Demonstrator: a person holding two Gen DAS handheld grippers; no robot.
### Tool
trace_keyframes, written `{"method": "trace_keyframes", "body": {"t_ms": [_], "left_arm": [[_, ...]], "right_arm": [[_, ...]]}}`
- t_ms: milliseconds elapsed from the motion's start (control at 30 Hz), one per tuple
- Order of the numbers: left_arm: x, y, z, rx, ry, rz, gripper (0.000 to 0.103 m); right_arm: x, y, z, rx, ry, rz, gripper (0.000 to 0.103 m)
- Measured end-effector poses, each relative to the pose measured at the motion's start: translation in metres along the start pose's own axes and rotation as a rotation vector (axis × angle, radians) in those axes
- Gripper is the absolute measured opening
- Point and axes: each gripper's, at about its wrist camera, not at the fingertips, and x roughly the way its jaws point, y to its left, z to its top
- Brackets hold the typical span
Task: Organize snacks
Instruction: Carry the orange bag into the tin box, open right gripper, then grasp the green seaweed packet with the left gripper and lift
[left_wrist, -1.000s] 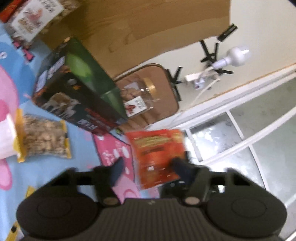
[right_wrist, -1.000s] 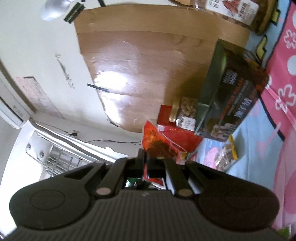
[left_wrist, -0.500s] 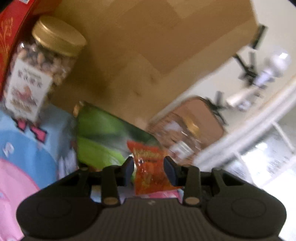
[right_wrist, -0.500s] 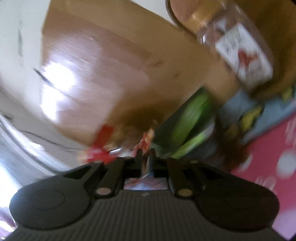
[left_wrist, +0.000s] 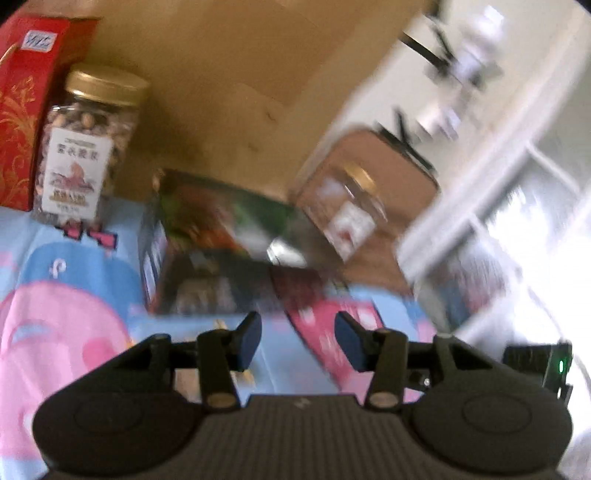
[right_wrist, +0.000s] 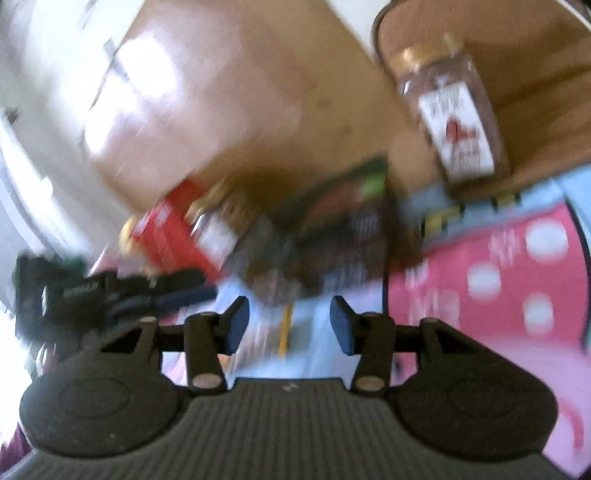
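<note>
The clear plastic nut jar (left_wrist: 79, 147) wears a glossy gold metallic lid and a paper label. Left of the jar stands a red cardboard box (left_wrist: 26, 107) with gold print; behind it, smooth wood-grain board (left_wrist: 229, 74); beneath, soft printed cloth (left_wrist: 74, 280).

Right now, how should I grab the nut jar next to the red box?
Grip the jar around its clear body below the gold lid, coming in level from the front. It stands upright against the red box, so that side is blocked.
</note>
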Motion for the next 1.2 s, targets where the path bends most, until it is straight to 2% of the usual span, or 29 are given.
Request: {"method": "trace_keyframes", "body": {"t_ms": [100, 233, 367, 467, 533, 633, 700, 767, 800, 833, 1033, 1200], "left_arm": [[-0.007, -0.020, -0.032, 0.069, 0.072, -0.028, 0.051], [-0.008, -0.045, -0.071, 0.137, 0.149, -0.099, 0.051], [-0.007, -0.065, -0.102, 0.177, 0.216, -0.139, 0.051], [-0.010, -0.074, -0.121, 0.224, 0.251, -0.115, 0.051], [-0.008, -0.077, -0.130, 0.224, 0.285, -0.121, 0.051], [0.002, -0.076, -0.140, 0.215, 0.315, -0.114, 0.047], [0.005, -0.079, -0.140, 0.227, 0.292, -0.084, 0.036], [0.008, -0.073, -0.134, 0.187, 0.286, -0.080, 0.035], [0.011, -0.068, -0.130, 0.143, 0.290, -0.100, 0.040], [0.013, -0.062, -0.127, 0.096, 0.296, -0.115, 0.041], [0.026, -0.055, -0.108, 0.062, 0.244, -0.068, 0.041], [0.039, -0.041, -0.085, -0.014, 0.214, -0.053, 0.041]], "right_arm": [[-0.035, 0.000, -0.039, -0.018, 0.031, -0.019, 0.062], [-0.074, 0.010, -0.085, -0.060, -0.006, -0.119, 0.072], [-0.095, 0.014, -0.111, -0.080, -0.020, -0.165, 0.072], [-0.098, 0.018, -0.125, -0.111, 0.022, -0.160, 0.072], [-0.098, 0.014, -0.131, -0.070, 0.050, -0.123, 0.073], [-0.097, 0.008, -0.135, -0.029, 0.026, -0.070, 0.071], [-0.089, 0.010, -0.132, -0.013, 0.016, -0.052, 0.067], [-0.078, 0.008, -0.129, -0.001, 0.039, -0.036, 0.042], [-0.074, 0.008, -0.128, -0.008, 0.039, -0.054, 0.035], [-0.071, 0.009, -0.128, -0.020, 0.043, -0.064, 0.028], [-0.053, 0.011, -0.112, -0.056, 0.025, -0.089, 0.024], [-0.032, 0.001, -0.090, -0.013, 0.029, -0.071, 0.023]]}}
